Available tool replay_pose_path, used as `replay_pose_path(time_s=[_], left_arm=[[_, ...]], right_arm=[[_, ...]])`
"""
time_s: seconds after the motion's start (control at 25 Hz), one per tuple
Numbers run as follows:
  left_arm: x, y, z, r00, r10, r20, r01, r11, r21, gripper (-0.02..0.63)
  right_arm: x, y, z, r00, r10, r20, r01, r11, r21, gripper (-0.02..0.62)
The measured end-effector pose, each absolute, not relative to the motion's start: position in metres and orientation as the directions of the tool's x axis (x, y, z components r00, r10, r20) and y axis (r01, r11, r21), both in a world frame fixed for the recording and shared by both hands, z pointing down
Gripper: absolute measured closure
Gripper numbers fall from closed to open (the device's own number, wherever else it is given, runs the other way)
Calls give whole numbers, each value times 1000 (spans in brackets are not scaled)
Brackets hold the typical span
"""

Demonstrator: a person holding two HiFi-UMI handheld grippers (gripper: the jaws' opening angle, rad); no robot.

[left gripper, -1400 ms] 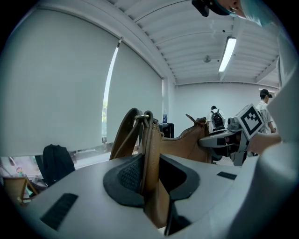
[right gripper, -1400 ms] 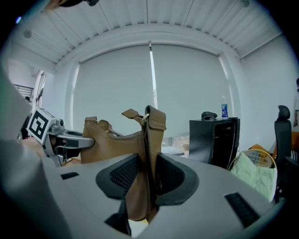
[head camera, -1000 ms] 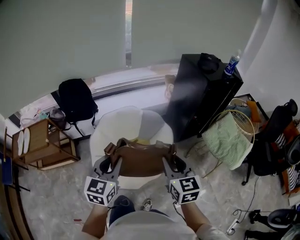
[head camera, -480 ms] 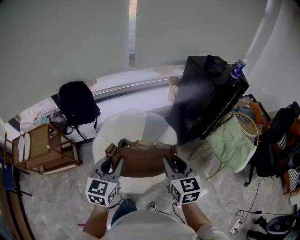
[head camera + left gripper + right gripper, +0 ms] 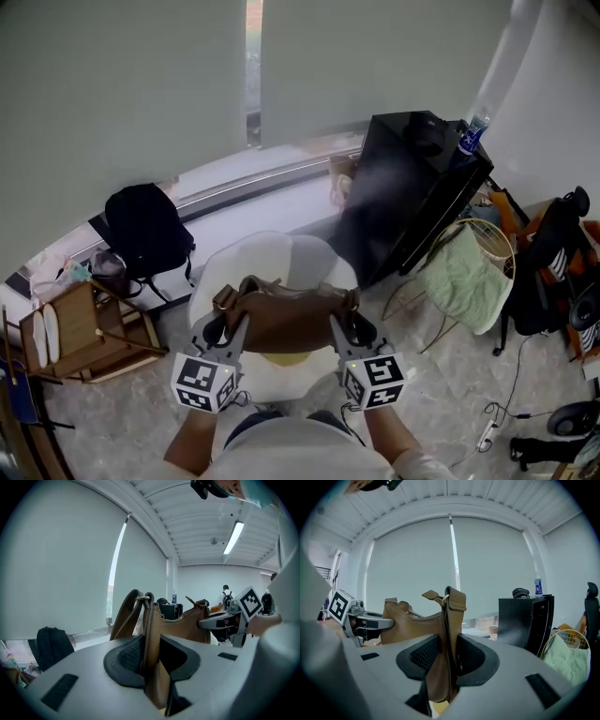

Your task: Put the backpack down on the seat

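A brown leather bag [image 5: 286, 321] hangs stretched between my two grippers, over the round white seat [image 5: 314, 261]. My left gripper [image 5: 223, 328] is shut on the bag's left end, the leather pinched between its black pads [image 5: 129, 656]. My right gripper [image 5: 345, 326] is shut on the bag's right end by the strap ring [image 5: 446, 603]. In the left gripper view the brown bag [image 5: 185, 625] runs across to the other gripper [image 5: 234, 616]. In the right gripper view the bag [image 5: 412, 623] runs left to the marker cube [image 5: 340, 606]. The bag's underside is hidden.
A black backpack [image 5: 145, 230] leans by the window at left, above a wooden rack [image 5: 80, 323]. A black cabinet [image 5: 412, 192] with a bottle [image 5: 472, 131] stands right of the seat, then a wire basket with green cloth [image 5: 464, 277] and a dark chair [image 5: 553, 272].
Both grippers and the brown bag have moved forward together, so the bag now hangs further over the white seat. The grip on both ends is unchanged.
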State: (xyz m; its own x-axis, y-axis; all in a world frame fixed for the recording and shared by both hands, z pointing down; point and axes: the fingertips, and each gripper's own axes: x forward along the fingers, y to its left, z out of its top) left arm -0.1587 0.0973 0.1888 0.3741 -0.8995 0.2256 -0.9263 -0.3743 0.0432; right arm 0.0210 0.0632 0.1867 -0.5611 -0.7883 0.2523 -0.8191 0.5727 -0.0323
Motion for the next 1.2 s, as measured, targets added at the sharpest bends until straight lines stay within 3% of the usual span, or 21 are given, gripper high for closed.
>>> replay_pose_path(time_s=[0.52,1.2], left_arm=[[-189,61,206,370,-898,237,-928,-368,56,506],[-147,-30,227,259,-934,246,-965,-241,100,506]], right_arm=[[-10,27,204,-567,-774,284,-812,582,-35,449],[27,-85,220,-641,-701,313,-743,669,-22,449]])
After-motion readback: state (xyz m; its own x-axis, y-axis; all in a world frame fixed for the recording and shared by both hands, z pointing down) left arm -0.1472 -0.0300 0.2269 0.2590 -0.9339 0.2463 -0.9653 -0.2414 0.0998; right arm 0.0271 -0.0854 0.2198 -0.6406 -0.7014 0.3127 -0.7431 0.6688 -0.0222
